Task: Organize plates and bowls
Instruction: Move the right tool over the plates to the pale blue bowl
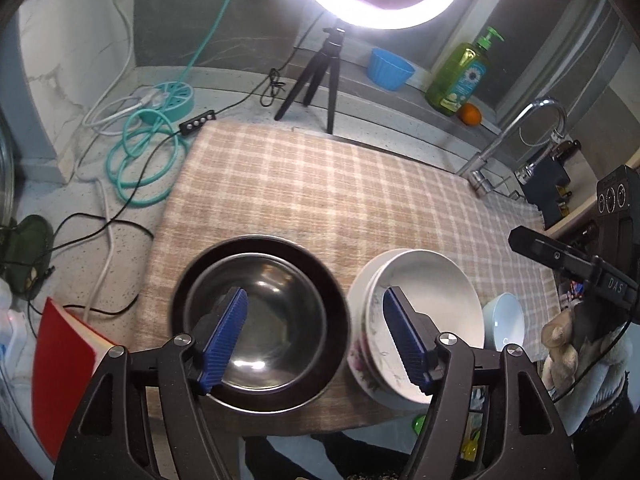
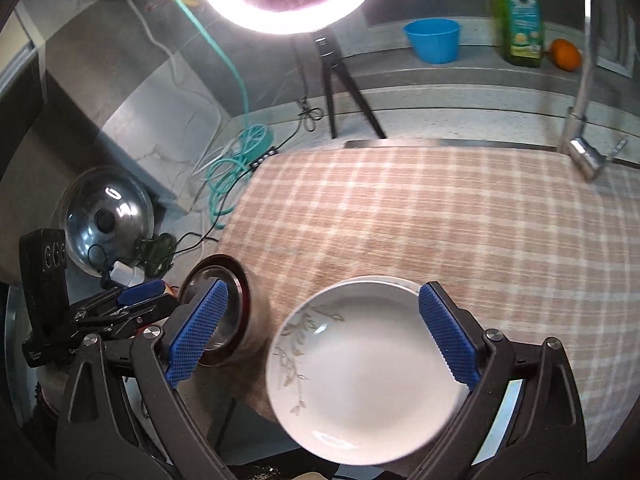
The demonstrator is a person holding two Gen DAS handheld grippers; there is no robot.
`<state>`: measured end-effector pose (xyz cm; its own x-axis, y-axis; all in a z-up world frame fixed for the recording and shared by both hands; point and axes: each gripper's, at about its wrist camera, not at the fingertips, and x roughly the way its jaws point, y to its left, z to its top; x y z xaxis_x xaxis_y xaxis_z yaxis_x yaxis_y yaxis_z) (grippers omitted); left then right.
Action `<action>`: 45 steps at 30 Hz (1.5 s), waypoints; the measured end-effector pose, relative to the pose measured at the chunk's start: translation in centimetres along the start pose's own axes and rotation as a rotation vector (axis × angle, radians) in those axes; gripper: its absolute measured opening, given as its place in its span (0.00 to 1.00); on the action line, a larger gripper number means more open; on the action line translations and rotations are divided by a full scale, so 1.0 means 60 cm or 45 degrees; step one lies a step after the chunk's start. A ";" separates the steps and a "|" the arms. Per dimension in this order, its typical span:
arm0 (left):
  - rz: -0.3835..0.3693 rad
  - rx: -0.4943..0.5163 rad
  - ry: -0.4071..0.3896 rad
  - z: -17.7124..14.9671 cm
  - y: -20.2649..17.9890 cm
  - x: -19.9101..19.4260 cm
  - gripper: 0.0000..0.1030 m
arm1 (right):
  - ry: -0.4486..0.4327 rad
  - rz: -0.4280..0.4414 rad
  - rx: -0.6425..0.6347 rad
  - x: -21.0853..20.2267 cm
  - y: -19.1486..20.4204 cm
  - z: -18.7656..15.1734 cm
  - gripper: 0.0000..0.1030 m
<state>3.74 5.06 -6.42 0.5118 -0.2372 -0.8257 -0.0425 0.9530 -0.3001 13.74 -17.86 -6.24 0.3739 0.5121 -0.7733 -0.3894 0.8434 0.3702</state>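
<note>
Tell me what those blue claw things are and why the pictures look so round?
Those are hand-held grabbers, one in each of a person's hands. Each carries a wide-eyed camera that bends the picture round. One picture looks along the left gripper, the other along the right gripper. Both have their blue jaws open and hold nothing. On the checked cloth sit a shiny metal bowl inside a dark dish, and a stack of white plates. A small pale blue bowl stands beside the stack.
</note>
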 end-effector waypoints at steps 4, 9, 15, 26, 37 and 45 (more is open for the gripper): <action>-0.019 0.026 0.011 0.001 -0.030 0.012 0.68 | -0.025 -0.054 0.025 -0.028 -0.037 -0.005 0.95; -0.058 0.070 0.027 0.000 -0.070 0.026 0.68 | -0.038 -0.122 0.054 -0.060 -0.086 -0.021 0.95; -0.114 0.131 0.045 -0.005 -0.125 0.042 0.68 | -0.039 -0.184 0.125 -0.097 -0.151 -0.045 0.95; -0.208 0.240 0.112 -0.030 -0.224 0.078 0.68 | -0.041 -0.247 0.196 -0.147 -0.228 -0.091 0.95; -0.294 0.369 0.216 -0.071 -0.324 0.125 0.57 | 0.009 -0.232 0.257 -0.162 -0.289 -0.149 0.95; -0.317 0.434 0.309 -0.095 -0.361 0.163 0.30 | 0.084 -0.166 0.305 -0.141 -0.309 -0.196 0.82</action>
<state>4.80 -18.96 -10.71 0.2544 -0.4642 -0.8484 0.3600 0.8597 -0.3625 7.90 -39.76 -12.59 0.3492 0.3915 -0.8513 -0.1284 0.9199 0.3704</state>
